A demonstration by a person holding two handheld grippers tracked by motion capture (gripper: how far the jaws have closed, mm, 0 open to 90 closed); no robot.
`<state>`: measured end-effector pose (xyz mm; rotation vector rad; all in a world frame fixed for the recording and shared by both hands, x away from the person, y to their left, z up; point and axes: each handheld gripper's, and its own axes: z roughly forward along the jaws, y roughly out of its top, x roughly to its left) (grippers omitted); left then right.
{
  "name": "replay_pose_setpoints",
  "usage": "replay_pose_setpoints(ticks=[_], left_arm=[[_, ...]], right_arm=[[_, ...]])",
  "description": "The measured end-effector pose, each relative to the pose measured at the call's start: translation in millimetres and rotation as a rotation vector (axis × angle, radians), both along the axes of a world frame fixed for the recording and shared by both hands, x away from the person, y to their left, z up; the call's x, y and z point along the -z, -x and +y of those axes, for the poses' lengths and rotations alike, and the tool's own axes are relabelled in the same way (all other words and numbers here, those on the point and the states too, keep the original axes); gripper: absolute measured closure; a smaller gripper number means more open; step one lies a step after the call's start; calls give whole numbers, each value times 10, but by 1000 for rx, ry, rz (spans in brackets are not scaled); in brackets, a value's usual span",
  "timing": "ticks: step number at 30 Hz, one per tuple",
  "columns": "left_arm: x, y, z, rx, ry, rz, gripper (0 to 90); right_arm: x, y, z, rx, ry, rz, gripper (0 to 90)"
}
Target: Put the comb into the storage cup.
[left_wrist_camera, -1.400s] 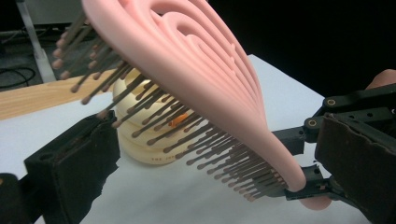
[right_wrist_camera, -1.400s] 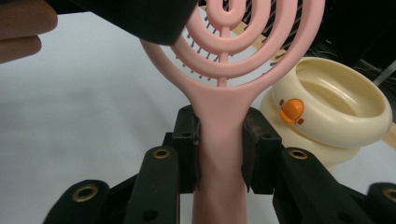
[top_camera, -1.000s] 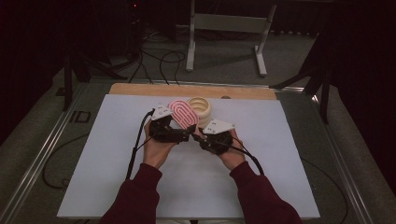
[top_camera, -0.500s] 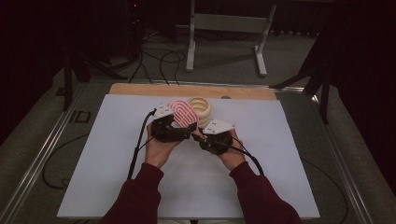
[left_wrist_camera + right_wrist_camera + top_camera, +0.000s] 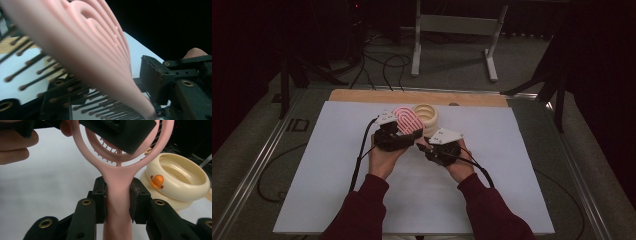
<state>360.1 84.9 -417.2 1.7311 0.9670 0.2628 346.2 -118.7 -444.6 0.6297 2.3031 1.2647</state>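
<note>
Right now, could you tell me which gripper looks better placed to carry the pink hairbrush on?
Probably the right gripper: its pads squeeze the pink hairbrush squarely at the handle. The left gripper has just been closing around the brush head, a broad, ridged grip beside the cream duck bowl.

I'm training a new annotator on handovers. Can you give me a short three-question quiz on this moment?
1. Which gripper clamps the pink hairbrush by its handle?
2. True or false: the left gripper is at the brush's head.
3. What stands beside the brush: A) a cream duck-faced pot B) a blue bottle C) a red box?

Key: 1. The right gripper. 2. True; its jaws have just been closing around the head. 3. A.
</note>
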Motion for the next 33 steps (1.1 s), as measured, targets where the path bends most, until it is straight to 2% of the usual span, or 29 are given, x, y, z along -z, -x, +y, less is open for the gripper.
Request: replay_pose_setpoints(ticks=[6,9,19,21,33], left_arm=[[-10,3,12,0,25,-12,510],[-14,19,7,9,21,-29,530],[-21,35,-4,26,39,-39,576],[-25,36,-5,32,50,-36,607],[-38,44,-8,49,93,-33,631]], right_arm=[[-6,3,0,2,-4,0,702],[-6,8,7,1,6,-12,702],[-3,8,8,1,7,-9,702],[-1,11,18,2,3,-12,702],[-2,1,17,8,-9,-1,701]])
